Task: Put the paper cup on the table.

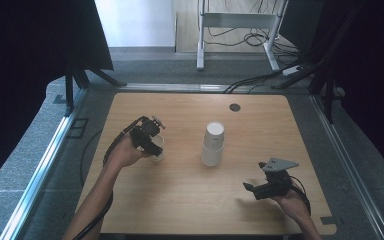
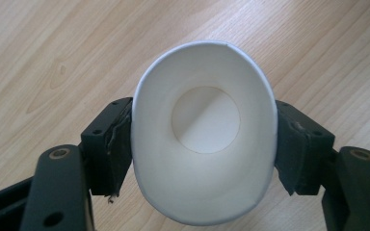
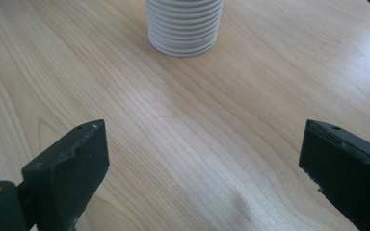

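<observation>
On a light wooden table (image 1: 190, 200), seen from above, a person's two bare forearms reach in from the near edge, each hand holding a black two-jaw gripper. At the left side of the table, the left gripper (image 1: 152, 145) clamps a single white paper cup (image 1: 158, 148). From the left gripper view, the cup (image 2: 204, 130) is seen mouth-on, open end toward the camera and round base farther off. Both jaws press on its sides, squeezing the rim into an oval. Wood grain shows behind it; whether the cup touches the table cannot be told.

Near the middle of the table stands a stack of white paper cups (image 1: 213, 144), nested upside down, bases upward. It leans slightly and stands well apart from both grippers. In the right gripper view, the bottom of the stack (image 3: 183, 26) shows as a column of closely packed rims resting on the wood.

At the near right, the right gripper (image 1: 256, 190) is held low over the table, a grey three-cornered plate (image 1: 279, 164) on top. Its jaws stand wide apart with nothing between them but bare wood.

A small dark round hole (image 1: 235, 107) sits near the table's far edge. Beyond the table lie grey carpet, cables (image 1: 252, 80) and a white metal frame (image 1: 240, 22).
</observation>
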Demonstrator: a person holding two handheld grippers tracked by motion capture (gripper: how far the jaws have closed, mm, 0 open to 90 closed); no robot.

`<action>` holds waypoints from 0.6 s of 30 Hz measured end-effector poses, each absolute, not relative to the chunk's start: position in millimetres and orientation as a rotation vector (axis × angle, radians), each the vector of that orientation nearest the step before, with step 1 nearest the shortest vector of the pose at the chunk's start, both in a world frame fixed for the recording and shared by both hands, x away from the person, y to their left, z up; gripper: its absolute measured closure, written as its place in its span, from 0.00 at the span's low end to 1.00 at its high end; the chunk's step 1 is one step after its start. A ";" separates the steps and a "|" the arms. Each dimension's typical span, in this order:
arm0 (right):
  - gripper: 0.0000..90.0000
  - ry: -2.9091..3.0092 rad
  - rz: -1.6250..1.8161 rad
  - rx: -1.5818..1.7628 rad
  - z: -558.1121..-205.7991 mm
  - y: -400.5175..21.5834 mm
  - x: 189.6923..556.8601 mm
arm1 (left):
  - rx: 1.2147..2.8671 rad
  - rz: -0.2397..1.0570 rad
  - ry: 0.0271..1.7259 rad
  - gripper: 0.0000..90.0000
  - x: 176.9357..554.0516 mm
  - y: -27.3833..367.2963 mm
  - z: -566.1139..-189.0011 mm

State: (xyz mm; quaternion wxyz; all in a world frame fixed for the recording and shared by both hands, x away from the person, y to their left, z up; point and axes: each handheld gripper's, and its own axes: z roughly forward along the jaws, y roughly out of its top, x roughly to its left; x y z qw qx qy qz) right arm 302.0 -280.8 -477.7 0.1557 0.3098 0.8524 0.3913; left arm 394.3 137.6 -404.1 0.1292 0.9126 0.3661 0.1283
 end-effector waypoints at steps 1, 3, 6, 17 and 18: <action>0.04 2.440 1.119 0.886 -478.7 -280.5 302.2 | 2.658 0.378 1.068 0.34 395.1 137.6 -405.9; 0.04 2.445 1.113 0.889 -479.7 -280.5 302.5 | 2.674 0.381 1.075 0.33 396.8 137.9 -409.4; 0.04 2.444 1.111 0.896 -480.5 -281.3 303.0 | 2.674 0.376 1.087 0.33 398.6 137.8 -414.1; 0.05 2.451 1.106 0.901 -482.3 -282.0 303.9 | 2.683 0.351 1.128 0.31 402.6 134.9 -425.8; 0.05 2.452 1.105 0.900 -482.3 -281.9 304.0 | 2.685 0.349 1.131 0.31 403.0 134.8 -426.5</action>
